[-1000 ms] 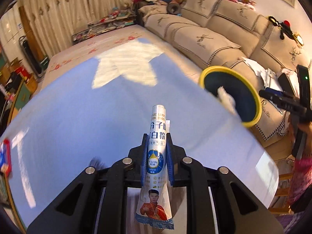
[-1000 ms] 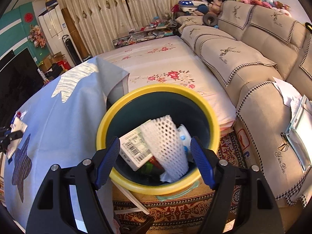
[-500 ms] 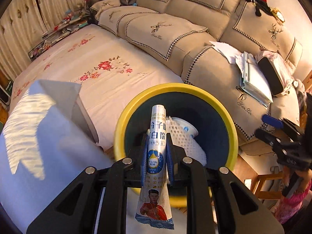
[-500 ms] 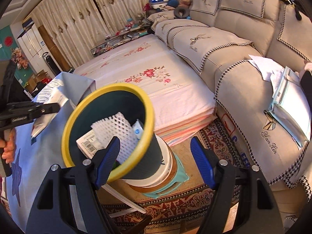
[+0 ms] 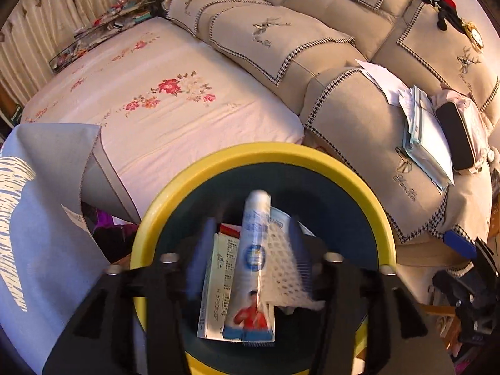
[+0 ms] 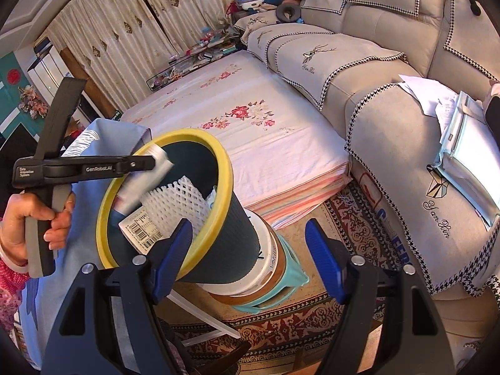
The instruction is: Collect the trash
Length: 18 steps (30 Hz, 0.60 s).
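From the left wrist view, the left tool [image 5: 250, 247] hangs directly over the mouth of the yellow-rimmed trash bin [image 5: 218, 162]. Its blue pads are blurred and spread apart on either side of the powder sachet [image 5: 253, 268], with a visible gap to each side, so the sachet looks released and dropping rather than held. Under it in the bin lie a barcoded carton [image 5: 215, 284] and a white foam net sleeve [image 5: 287, 268].

From the right wrist view, the right tool [image 6: 247, 259] is spread wide with nothing between its pads, near the tilted bin [image 6: 225, 181], which sits on a stack of tubs [image 6: 268, 265] on the rug. The sachet [image 6: 147, 181] slants across the rim, its lower end inside. The carton [image 6: 142, 234] and net sleeve [image 6: 175, 200] are already in.

Judging by this, at least two pieces are collected and the sachet is almost in. Neither view shows the whole bench [image 5: 37, 250], so I cannot tell whether more trash remains.
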{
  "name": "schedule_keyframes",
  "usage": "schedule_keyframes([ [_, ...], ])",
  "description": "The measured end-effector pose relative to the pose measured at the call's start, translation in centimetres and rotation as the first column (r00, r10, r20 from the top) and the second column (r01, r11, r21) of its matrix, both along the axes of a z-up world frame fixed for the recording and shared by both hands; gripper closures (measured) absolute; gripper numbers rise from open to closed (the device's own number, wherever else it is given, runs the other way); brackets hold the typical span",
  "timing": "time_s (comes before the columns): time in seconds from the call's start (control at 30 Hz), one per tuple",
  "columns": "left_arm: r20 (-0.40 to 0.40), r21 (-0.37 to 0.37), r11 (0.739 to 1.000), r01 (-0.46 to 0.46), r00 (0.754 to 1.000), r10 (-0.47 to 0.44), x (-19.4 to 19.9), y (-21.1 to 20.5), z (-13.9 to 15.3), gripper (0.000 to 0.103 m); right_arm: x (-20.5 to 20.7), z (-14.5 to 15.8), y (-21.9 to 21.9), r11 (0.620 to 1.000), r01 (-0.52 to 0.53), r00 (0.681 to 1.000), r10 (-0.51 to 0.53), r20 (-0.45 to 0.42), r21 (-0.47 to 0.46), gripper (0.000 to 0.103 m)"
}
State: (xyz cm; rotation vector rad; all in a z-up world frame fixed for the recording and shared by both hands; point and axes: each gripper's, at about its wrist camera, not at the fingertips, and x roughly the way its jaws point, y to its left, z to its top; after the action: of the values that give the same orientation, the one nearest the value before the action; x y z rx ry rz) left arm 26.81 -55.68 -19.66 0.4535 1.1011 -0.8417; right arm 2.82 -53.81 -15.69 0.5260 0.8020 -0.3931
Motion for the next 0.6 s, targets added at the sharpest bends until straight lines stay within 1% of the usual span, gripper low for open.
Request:
schedule_keyframes([
  [0.03,0.003,-0.012,1.000,-0.017,1.000,0.017,0.0,0.1,0.2,0.034,0.0,0.1,0.2,1.000,-0.004,1.000,0.004,0.003,-0.001,0.032],
  [0.13,-0.006,-0.032,0.997,-0.064,0.998,0.064,0.0,2.1,1.2,0.033,-0.1,0.4,1.0,1.000,-0.015,1.000,0.015,0.011,-0.007,0.032],
  [0.2,0.004,-0.061,0.994,-0.090,0.996,0.090,-0.5,3.6,2.4,0.024,-0.1,0.6,1.5,1.000,-0.022,1.000,0.022,0.012,-0.012,0.032],
  [0.23,0.030,-0.084,0.991,-0.105,0.994,0.108,-1.0,4.8,3.5,0.021,-0.1,0.8,1.9,1.000,-0.026,1.000,0.026,0.014,-0.010,0.031],
  [0.3,0.112,-0.122,0.985,-0.120,0.985,0.134,-2.6,7.8,5.8,0.010,0.0,1.2,2.8,0.999,-0.037,0.999,0.037,0.019,-0.010,0.030],
  [0.37,0.182,-0.143,0.980,-0.137,0.970,0.162,-4.1,10.6,7.8,0.009,0.1,1.8,3.9,0.998,-0.054,0.998,0.055,0.022,-0.020,0.030],
  [0.43,0.234,-0.193,0.970,-0.147,0.953,0.191,-5.8,14.4,9.9,0.005,0.4,2.8,5.5,0.996,-0.079,0.996,0.080,0.030,-0.041,0.029],
  [0.47,0.260,-0.214,0.965,-0.153,0.943,0.207,-6.6,16.4,10.8,0.005,0.5,3.3,6.4,0.994,-0.092,0.995,0.095,0.035,-0.056,0.028],
  [0.57,0.337,-0.236,0.954,-0.185,0.905,0.259,-8.9,22.0,12.8,0.005,1.0,5.5,9.3,0.985,-0.119,0.991,0.126,0.049,-0.127,0.025],
  [0.6,0.359,-0.241,0.948,-0.209,0.888,0.287,-9.5,23.9,13.4,0.005,1.0,6.1,10.1,0.981,-0.125,0.989,0.135,0.056,-0.146,0.025],
])
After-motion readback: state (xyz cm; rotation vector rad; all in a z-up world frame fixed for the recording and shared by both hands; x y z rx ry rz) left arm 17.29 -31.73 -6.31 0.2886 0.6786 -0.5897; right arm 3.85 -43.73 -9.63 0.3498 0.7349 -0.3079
